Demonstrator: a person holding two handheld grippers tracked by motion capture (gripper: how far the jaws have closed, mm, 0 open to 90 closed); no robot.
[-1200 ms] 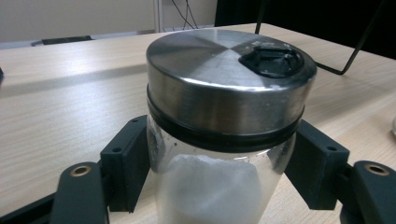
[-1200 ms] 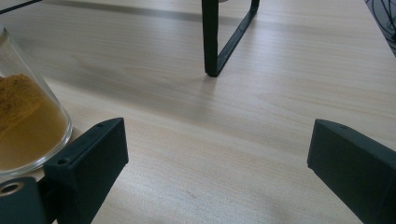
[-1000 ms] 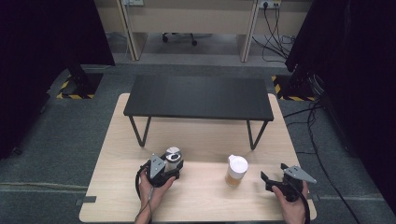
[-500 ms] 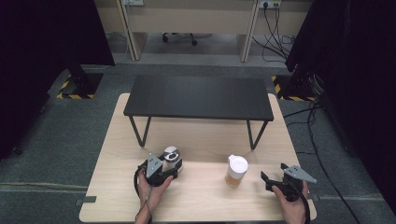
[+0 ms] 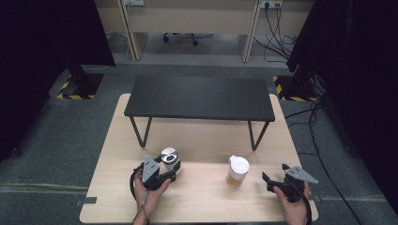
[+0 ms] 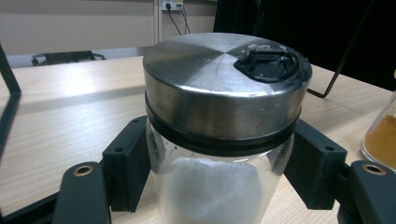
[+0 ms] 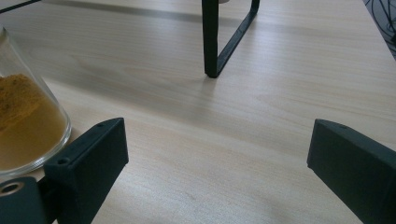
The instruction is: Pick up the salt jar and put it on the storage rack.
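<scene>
Brushed steel catches my eye first: the lid of a glass jar (image 6: pixel 224 88) with white powder inside, a black flip cap set into its top. My left gripper (image 5: pixel 164 172) has its jaws on either side of this jar, just below the lid; from the left gripper view the black pads sit against or right beside the glass, and I cannot tell whether they press it. In the high view the jar (image 5: pixel 169 156) stands on the light wooden table (image 5: pixel 206 140), near the front, in front of the left legs of a low black stand (image 5: pixel 199 97).

My right gripper (image 5: pixel 275 177) sits low over the table's front right corner with its jaws spread wide and nothing between them but bare wood. Just beside its left jaw in the right gripper view is a second jar (image 7: pixel 25 126), clear glass with orange-brown powder. From above, that jar (image 5: pixel 237 171) wears a white lid and stands between my two grippers, nearer the right one, apart from the steel-lidded jar.
</scene>
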